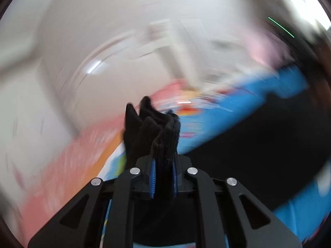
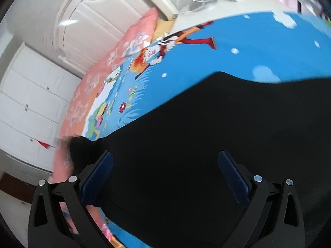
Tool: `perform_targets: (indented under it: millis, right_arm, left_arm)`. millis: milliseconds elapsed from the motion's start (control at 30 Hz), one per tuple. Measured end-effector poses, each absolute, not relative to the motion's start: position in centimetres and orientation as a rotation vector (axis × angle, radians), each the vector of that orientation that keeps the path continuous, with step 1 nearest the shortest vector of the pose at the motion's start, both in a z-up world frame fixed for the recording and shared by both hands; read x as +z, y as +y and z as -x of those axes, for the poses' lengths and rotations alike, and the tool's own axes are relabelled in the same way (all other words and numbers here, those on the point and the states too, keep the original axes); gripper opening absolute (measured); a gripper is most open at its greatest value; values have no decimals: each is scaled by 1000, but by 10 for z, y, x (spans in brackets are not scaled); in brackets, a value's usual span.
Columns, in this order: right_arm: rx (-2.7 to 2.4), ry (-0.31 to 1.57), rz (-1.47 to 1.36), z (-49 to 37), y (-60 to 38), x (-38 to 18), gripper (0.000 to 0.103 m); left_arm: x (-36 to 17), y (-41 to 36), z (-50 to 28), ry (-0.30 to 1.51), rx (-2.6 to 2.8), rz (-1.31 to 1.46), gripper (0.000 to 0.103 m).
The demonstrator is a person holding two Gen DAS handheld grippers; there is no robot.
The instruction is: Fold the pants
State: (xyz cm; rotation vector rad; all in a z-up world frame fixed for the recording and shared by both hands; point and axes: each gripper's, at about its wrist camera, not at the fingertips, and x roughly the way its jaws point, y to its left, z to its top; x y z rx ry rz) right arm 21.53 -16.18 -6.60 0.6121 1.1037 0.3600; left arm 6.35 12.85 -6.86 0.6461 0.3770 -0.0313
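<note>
Fabric of the black pants [image 1: 163,136] is being pinched in the left gripper [image 1: 163,177], seemingly for folding; the rest is lying on the blue sheet [image 2: 227,57], stretching toward 5 o'clock beneath the wide-spread right gripper [image 2: 165,177].

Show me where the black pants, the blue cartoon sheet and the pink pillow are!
black pants [image 2: 206,144]: right wrist view, the flat middle of the cloth.
blue cartoon sheet [image 2: 238,47]: right wrist view, a plain blue patch.
pink pillow [image 2: 140,31]: right wrist view, its flowery top.

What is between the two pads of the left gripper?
A bunched ribbed edge of the black pants sits clamped in the left gripper, as the left wrist view shows.
</note>
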Motion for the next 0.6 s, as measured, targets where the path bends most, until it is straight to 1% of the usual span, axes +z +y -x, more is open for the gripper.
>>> perform_targets:
  millis: [67, 100, 167, 267, 400, 600]
  right_arm:
    - [381, 1125, -638, -215, -166, -68, 90]
    - [395, 1131, -644, -215, -166, -68, 89]
    - [421, 1161, -659, -218, -160, -70, 89]
    - [545, 1235, -647, -218, -129, -75, 89]
    - [693, 1356, -698, -221, -84, -90, 89]
    - [769, 1409, -676, -242, -30, -98, 88]
  left_arm:
    - [-116, 87, -51, 406, -113, -823, 12]
    - [-134, 76, -44, 410, -141, -871, 12]
    - [-144, 72, -38, 399, -114, -893, 12]
    - [-134, 80, -38, 425, -110, -820, 12]
    - [-98, 95, -43, 408, -68, -662, 12]
    - [-85, 96, -42, 377, -57, -655, 11]
